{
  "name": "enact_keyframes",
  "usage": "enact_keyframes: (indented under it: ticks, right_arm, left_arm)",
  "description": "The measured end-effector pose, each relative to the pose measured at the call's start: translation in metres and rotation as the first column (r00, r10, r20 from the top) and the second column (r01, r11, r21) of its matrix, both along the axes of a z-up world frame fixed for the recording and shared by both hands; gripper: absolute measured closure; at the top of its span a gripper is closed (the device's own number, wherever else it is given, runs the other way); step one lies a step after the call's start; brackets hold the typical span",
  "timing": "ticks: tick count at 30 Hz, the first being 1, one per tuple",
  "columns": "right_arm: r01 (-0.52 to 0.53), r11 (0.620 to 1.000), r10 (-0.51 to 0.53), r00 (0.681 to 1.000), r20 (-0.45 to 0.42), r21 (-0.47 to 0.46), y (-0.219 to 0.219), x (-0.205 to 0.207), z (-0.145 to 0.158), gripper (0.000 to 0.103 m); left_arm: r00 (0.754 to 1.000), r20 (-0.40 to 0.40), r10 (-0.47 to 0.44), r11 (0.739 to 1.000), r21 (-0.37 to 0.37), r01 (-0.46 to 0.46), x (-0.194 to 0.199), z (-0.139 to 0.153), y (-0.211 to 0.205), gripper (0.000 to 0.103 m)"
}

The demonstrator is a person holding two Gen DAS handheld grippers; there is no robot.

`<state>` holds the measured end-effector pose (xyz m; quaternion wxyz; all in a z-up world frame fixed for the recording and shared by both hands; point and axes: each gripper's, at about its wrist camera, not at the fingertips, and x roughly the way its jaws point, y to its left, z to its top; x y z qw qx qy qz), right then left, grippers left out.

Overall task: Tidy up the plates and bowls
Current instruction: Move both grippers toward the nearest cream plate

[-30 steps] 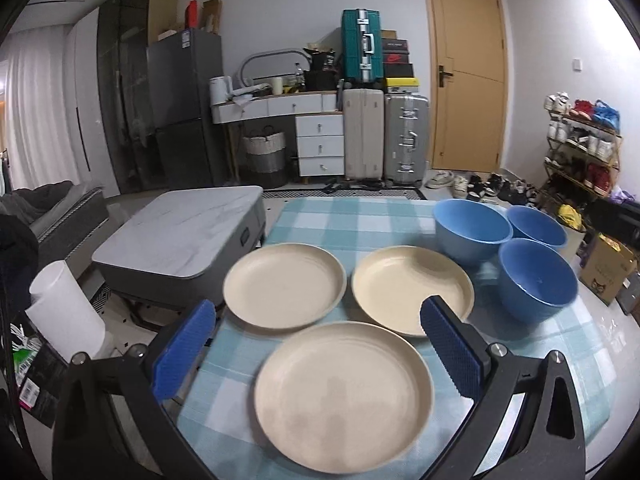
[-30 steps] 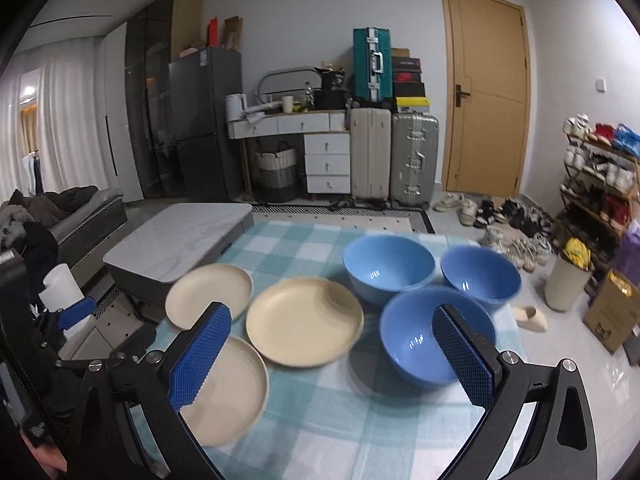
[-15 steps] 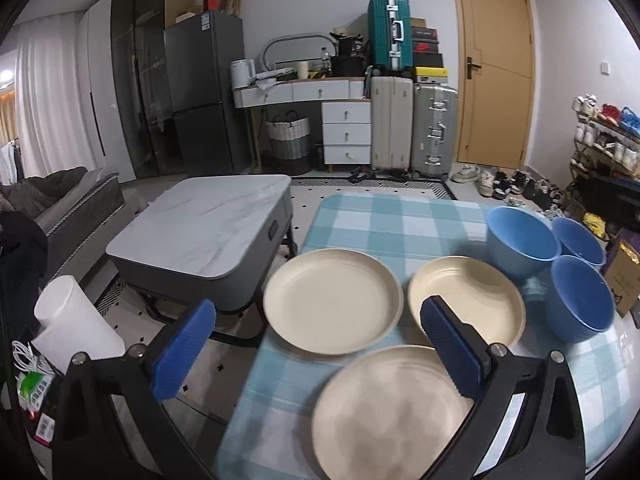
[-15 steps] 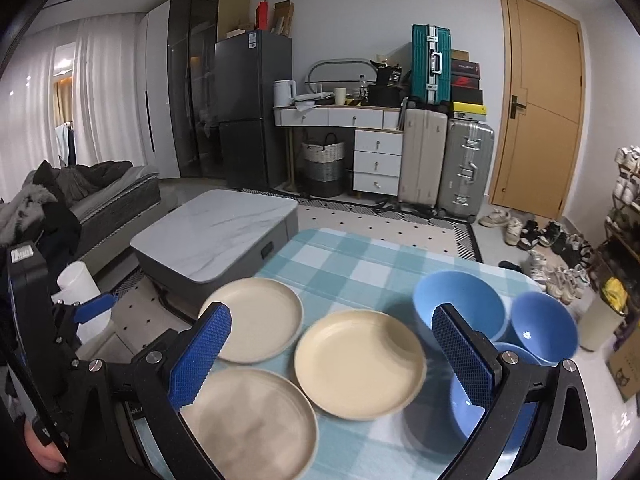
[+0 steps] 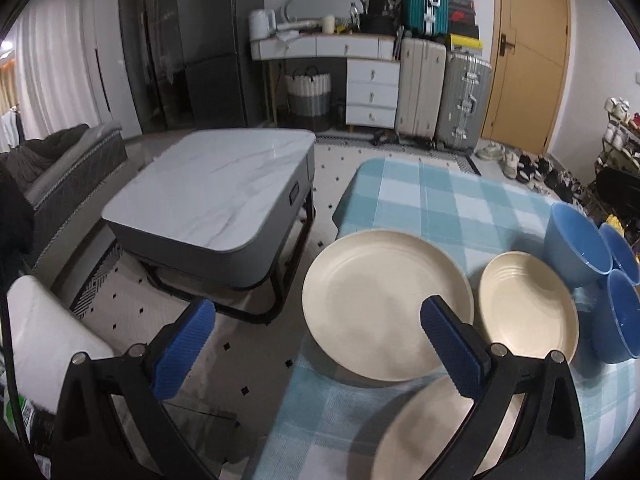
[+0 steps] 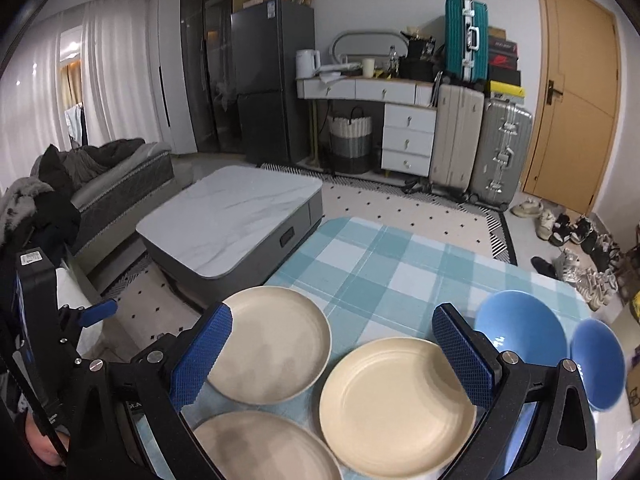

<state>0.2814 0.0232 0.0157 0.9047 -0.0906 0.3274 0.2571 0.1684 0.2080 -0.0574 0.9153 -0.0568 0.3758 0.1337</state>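
Observation:
Three cream plates lie on a blue checked tablecloth: a far left plate, a ribbed plate to its right, and a near plate. Three blue bowls stand at the right, apart from each other. My left gripper is open and empty, above the table's left edge beside the far left plate. My right gripper is open and empty, above the plates.
A low marble-topped coffee table stands left of the cloth-covered table. A white roll is at the near left. A sofa, fridge, suitcases, a door and shoes line the room's edges.
Both grippers have swung to the left. The plates and bowls have slid right in both views, and the bowls now sit at the right edge. Both grippers stay open.

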Motion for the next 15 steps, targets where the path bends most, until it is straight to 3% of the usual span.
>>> enact_keyframes:
  ticks: [6,8,9,10,15]
  right_arm:
    - [-0.044,0.999,0.04,0.994,-0.104,-0.031,0.028,0.052,-0.041,0.0]
    - [-0.079,0.996,0.069,0.983,-0.168,-0.051,0.039,0.068,-0.062,0.007]
    - [-0.099,0.993,0.083,0.975,-0.204,-0.071,0.044,0.075,-0.073,0.018]
    - [-0.117,0.989,0.093,0.968,-0.235,-0.089,0.049,0.082,-0.084,0.024]
    - [-0.15,0.977,0.099,0.946,-0.307,-0.149,0.063,0.106,-0.128,0.024]
  left_arm:
    - [0.997,-0.067,-0.037,0.999,-0.008,0.036,0.031,-0.029,0.013,0.0]
    - [0.995,-0.086,-0.043,0.998,-0.049,0.039,0.041,-0.039,0.02,0.0]
    - [0.995,-0.088,-0.055,0.996,-0.072,0.049,0.043,-0.043,0.024,0.0]
    - [0.994,-0.093,-0.064,0.994,-0.094,0.056,0.047,-0.048,0.026,0.0]
    - [0.987,-0.15,-0.058,0.994,-0.101,0.043,0.06,-0.071,0.033,0.0]
